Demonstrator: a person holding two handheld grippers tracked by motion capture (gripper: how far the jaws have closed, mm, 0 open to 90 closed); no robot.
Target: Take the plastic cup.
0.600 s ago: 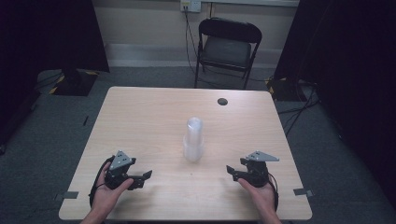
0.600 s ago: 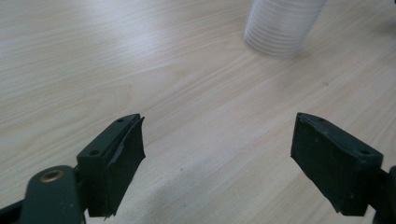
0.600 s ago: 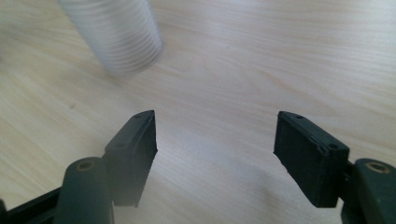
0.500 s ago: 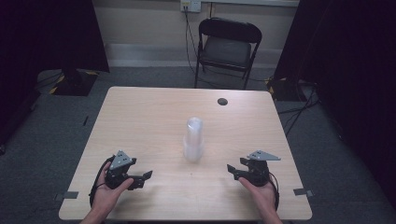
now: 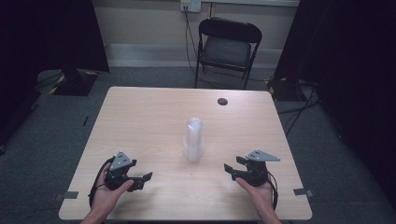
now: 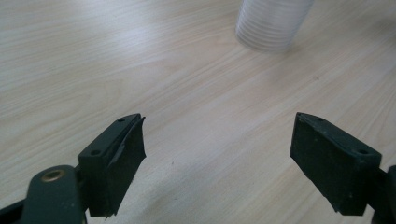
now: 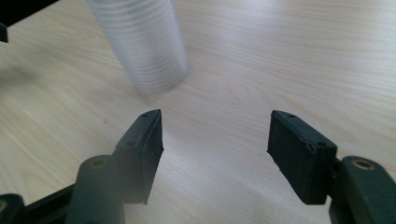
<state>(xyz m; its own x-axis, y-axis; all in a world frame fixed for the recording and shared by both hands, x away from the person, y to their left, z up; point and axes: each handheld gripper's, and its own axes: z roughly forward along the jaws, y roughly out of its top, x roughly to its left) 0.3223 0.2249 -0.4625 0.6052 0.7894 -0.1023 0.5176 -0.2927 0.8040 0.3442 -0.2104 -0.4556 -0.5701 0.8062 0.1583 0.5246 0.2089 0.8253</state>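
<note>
Cups [image 5: 193, 140]: upright stack of clear cups at mid-table [image 5: 140, 116]; my landmark.
Left gripper [image 5: 140, 179]: I hold it near the front edge, well left of the cups; jaws apart, nothing between them.
Right gripper [image 5: 231, 170]: near the front edge, right of the cups; jaws apart, empty.
Disc [image 5: 222, 101]: small, dark, far beyond the cups.

Clear ribbed cups [image 5: 193, 140], black tongs [image 5: 140, 179]
</note>
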